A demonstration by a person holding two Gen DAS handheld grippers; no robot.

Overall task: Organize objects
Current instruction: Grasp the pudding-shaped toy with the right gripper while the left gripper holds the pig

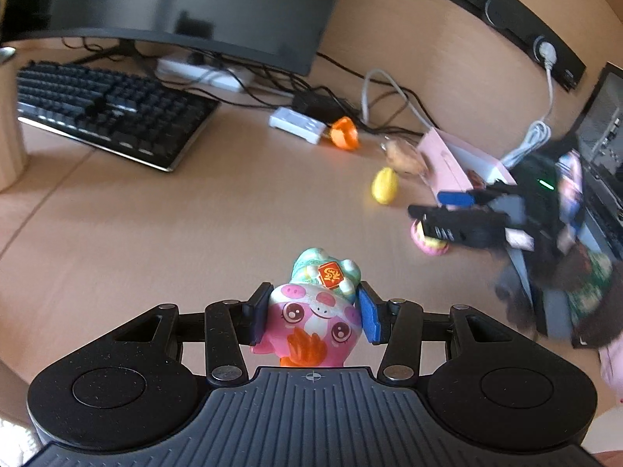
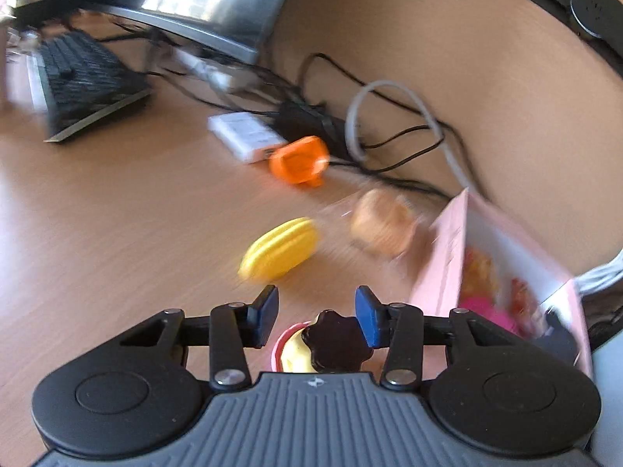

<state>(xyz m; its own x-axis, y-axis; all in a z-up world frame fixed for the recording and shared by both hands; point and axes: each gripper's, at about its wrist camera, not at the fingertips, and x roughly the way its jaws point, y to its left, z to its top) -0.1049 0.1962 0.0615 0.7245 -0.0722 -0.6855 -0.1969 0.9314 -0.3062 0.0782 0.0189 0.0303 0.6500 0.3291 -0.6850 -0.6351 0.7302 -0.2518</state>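
My left gripper (image 1: 311,311) is shut on a pink pig toy (image 1: 311,323) with a teal figure (image 1: 327,270) on top, held above the desk. My right gripper (image 2: 317,311) is open over a pink cupcake toy with dark topping (image 2: 323,344) that sits between the fingers; whether the pads touch it I cannot tell. The right gripper also shows in the left wrist view (image 1: 432,210), above that cupcake (image 1: 426,241). A yellow macaron (image 2: 278,249), a wrapped tan bun (image 2: 383,227) and an orange toy (image 2: 300,159) lie on the desk. A pink box (image 2: 447,268) holds several toys.
A black keyboard (image 1: 109,113) and a monitor (image 1: 187,7) stand at the back left. A white adapter (image 1: 298,124), black cables (image 2: 389,148) and a grey cable (image 1: 383,93) lie by the wall. A black device (image 1: 545,186) sits at the right.
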